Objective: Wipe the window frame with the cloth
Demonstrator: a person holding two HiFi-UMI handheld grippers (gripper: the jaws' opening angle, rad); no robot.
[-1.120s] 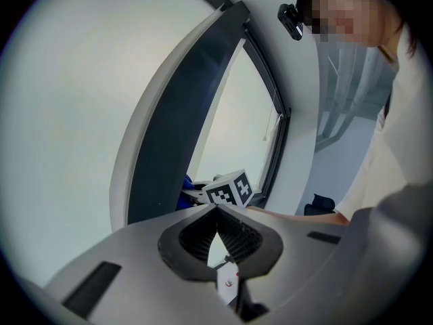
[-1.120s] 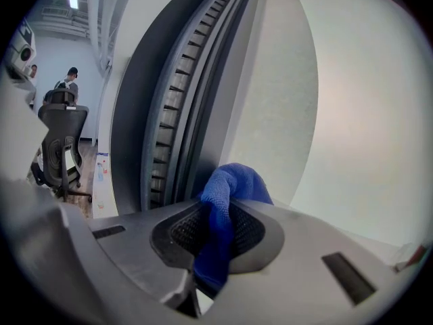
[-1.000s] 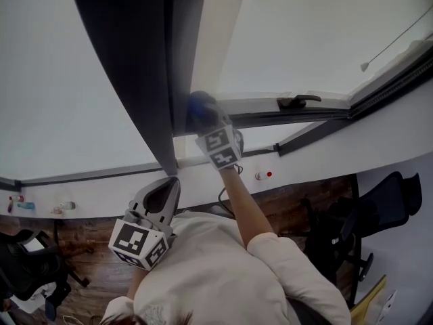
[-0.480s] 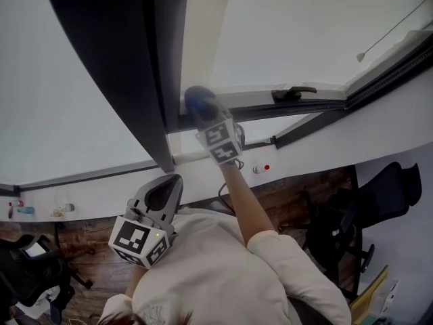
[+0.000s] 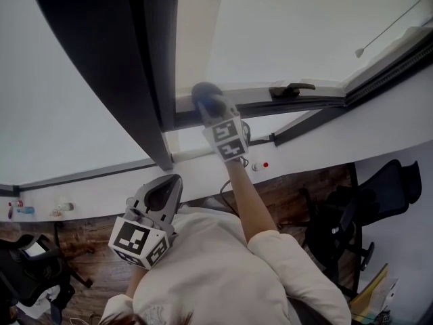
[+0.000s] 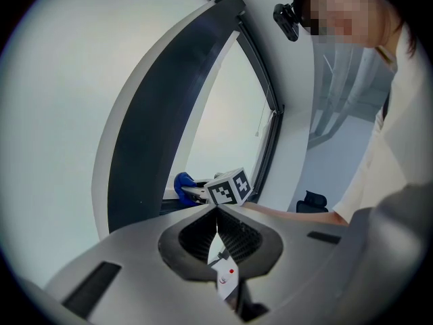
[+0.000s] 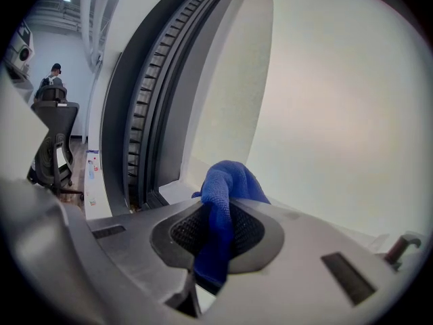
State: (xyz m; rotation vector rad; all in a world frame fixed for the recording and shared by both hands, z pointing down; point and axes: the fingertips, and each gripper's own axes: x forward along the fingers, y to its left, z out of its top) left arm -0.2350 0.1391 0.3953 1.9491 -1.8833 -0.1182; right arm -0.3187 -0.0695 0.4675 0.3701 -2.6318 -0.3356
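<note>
The left gripper (image 5: 169,185) is held low at the left, in front of the person's chest and well apart from the window. In the left gripper view its jaws (image 6: 216,212) are pressed together with nothing between them.

To its right and above, the dark upright post of the window frame (image 5: 118,66) runs down to a pale ledge. The glass on both sides of the post is bright and shows no detail.

The right gripper (image 5: 208,103) is raised on an outstretched arm (image 5: 245,198) to the corner just right of the post, where the post meets the lower rail (image 5: 311,104). Its jaws are closed on the blue cloth (image 7: 226,181), which runs down between the ribbed pads and bunches out past the tips. In the head view the cloth (image 5: 205,93) lies against the lower rail, just beside the post; actual contact cannot be confirmed.

Further right, a dark handle (image 5: 291,89) sits on the lower rail. A blind cord with a small weight (image 5: 357,54) hangs near the right edge of the pane. An office chair (image 5: 387,198) stands on the floor at lower right.
</note>
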